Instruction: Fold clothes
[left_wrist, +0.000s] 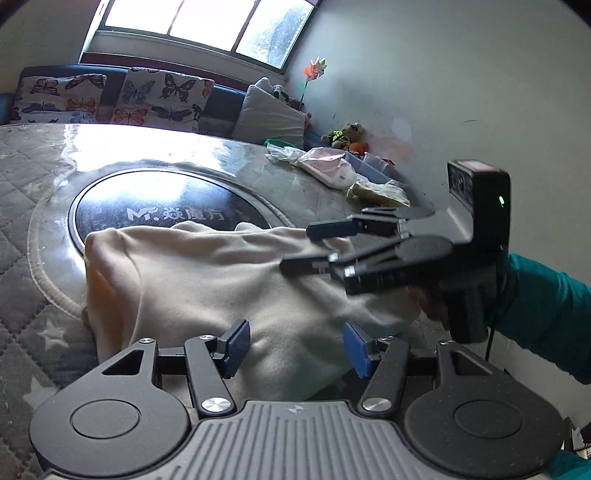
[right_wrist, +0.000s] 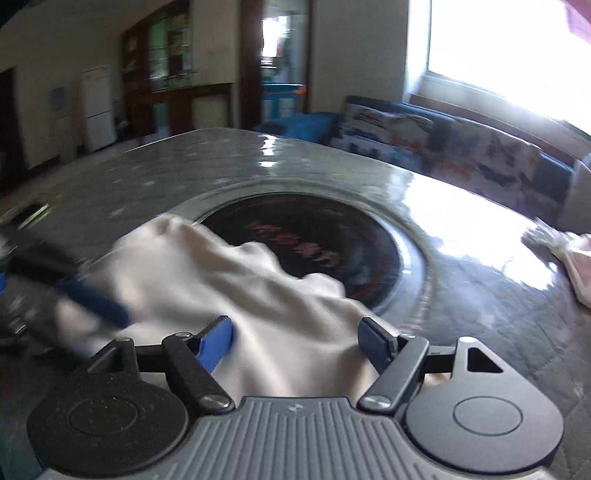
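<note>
Our cream garment (left_wrist: 221, 280) lies bunched beside the worktop's dark disc (left_wrist: 162, 206), folding barely begun; left claw (left_wrist: 295, 347) and right claw (right_wrist: 295, 341) both gape, released.

We see a soft, matt, fleecy cream cloth (left_wrist: 221, 280), creased. Under it the table (left_wrist: 258, 158) wears a glossy clear film over grey quilted fabric, round a shiny black glass disc (left_wrist: 155, 206). Our left gripper (left_wrist: 295, 349) is matt black plastic with ribbed blue pads (left_wrist: 236, 345) and bright metal screws; the right gripper (left_wrist: 299, 247) looks alike.
</note>
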